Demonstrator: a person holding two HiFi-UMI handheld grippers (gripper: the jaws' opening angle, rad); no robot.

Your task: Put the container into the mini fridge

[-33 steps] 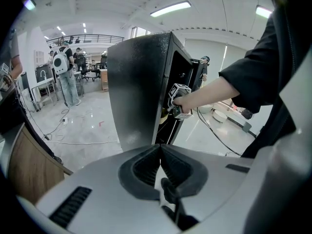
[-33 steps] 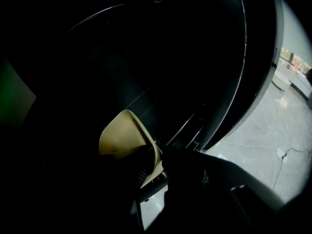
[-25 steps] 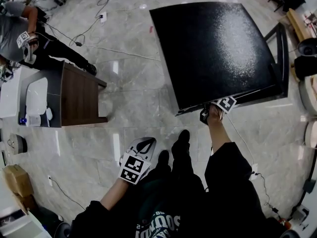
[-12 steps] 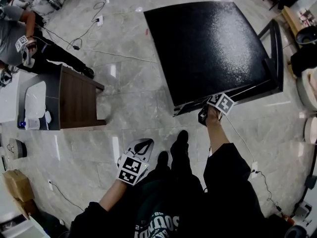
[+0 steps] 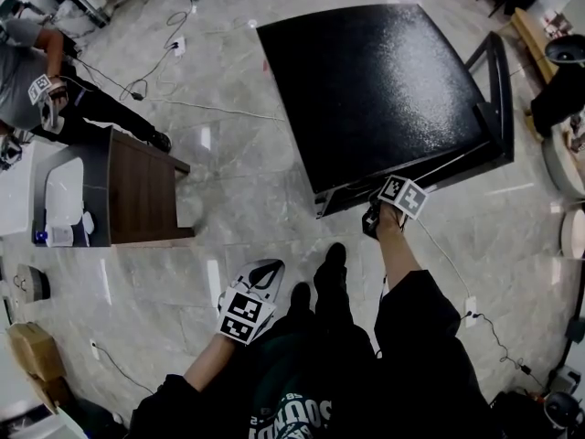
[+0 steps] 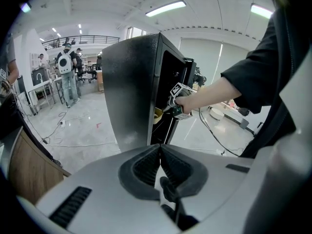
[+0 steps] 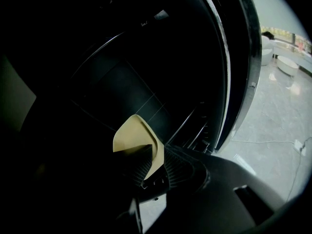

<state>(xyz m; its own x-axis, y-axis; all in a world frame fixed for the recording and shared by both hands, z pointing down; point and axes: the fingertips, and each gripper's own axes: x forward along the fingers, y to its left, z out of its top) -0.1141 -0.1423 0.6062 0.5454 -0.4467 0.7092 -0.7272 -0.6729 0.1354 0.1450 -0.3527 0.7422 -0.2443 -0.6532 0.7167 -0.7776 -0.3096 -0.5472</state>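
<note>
The black mini fridge [image 5: 384, 99] stands on the floor with its door [image 5: 494, 90] swung open to the right. My right gripper [image 5: 373, 216] reaches into the front opening. In the right gripper view it [image 7: 157, 162] is shut on a pale yellow container [image 7: 134, 138], inside the dark interior [image 7: 122, 77] above a shelf. The left gripper view shows that container [image 6: 157, 115] at the fridge opening [image 6: 170, 91]. My left gripper [image 5: 260, 277] hangs low near my legs, its jaws [image 6: 159, 147] shut with nothing between them.
A wooden desk [image 5: 142, 190] stands at the left, with a person [image 5: 37, 80] beyond it. Cables [image 5: 219, 108] run across the marble floor, and one [image 5: 457, 273] trails from my right arm. A cardboard box [image 5: 27, 346] sits at lower left.
The head view has drifted slightly, shifting the fridge left in frame. My right gripper stays at the fridge opening with the container; the left gripper has barely moved.
</note>
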